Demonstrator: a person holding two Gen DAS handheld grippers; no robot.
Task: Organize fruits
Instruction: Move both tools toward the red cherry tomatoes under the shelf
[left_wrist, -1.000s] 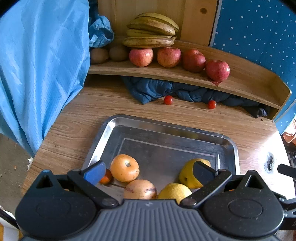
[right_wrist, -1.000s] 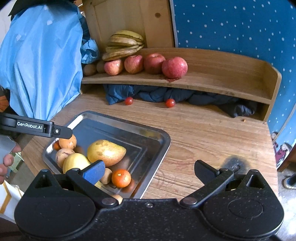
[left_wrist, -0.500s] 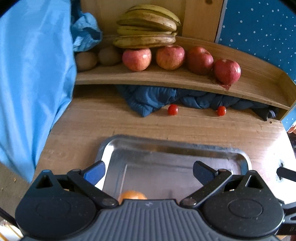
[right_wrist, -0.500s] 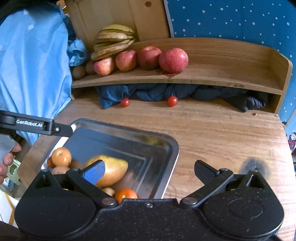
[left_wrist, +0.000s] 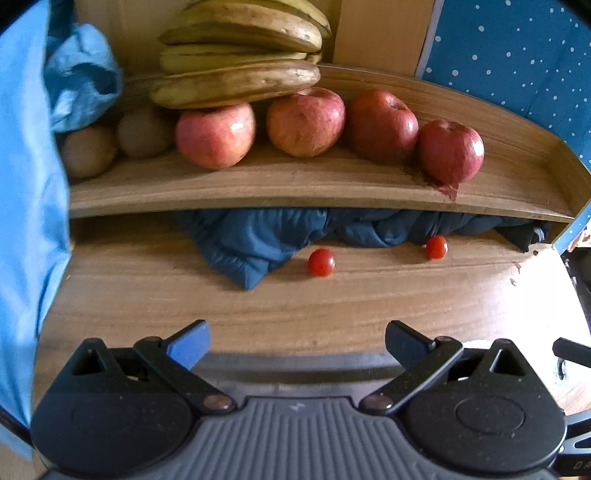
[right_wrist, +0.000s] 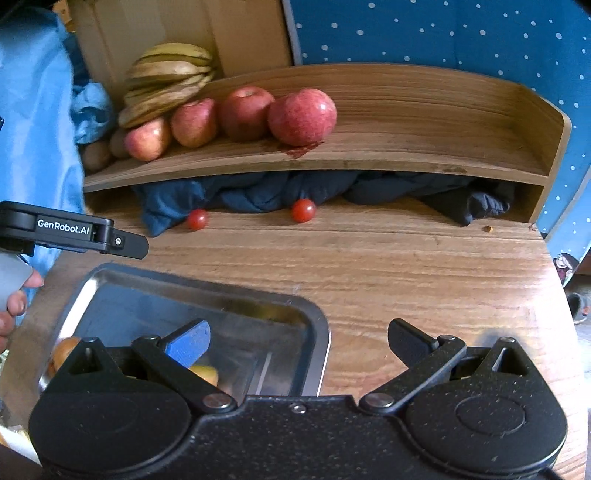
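Note:
My left gripper (left_wrist: 297, 341) is open and empty over the wooden table, facing the shelf (left_wrist: 295, 184). On the shelf lie bananas (left_wrist: 236, 85), several red apples (left_wrist: 306, 122) and two kiwis (left_wrist: 88, 151). Two cherry tomatoes (left_wrist: 321, 262) (left_wrist: 436, 246) lie on the table below it. My right gripper (right_wrist: 299, 341) is open and empty above the far right corner of the metal tray (right_wrist: 314, 321). The tray holds a yellow fruit (right_wrist: 207, 373) and an orange one (right_wrist: 62, 350), mostly hidden. The left gripper also shows in the right wrist view (right_wrist: 125, 243).
A dark blue cloth (left_wrist: 258, 243) is bunched under the shelf. A light blue sheet (left_wrist: 26, 184) hangs at the left. A dotted blue wall (right_wrist: 443, 37) stands behind the shelf. Bare shelf board (right_wrist: 443, 147) lies right of the apples.
Both grippers have moved forward toward the shelf. The tray and its fruit have dropped out of the left wrist view and mostly under the right gripper. Both stay open.

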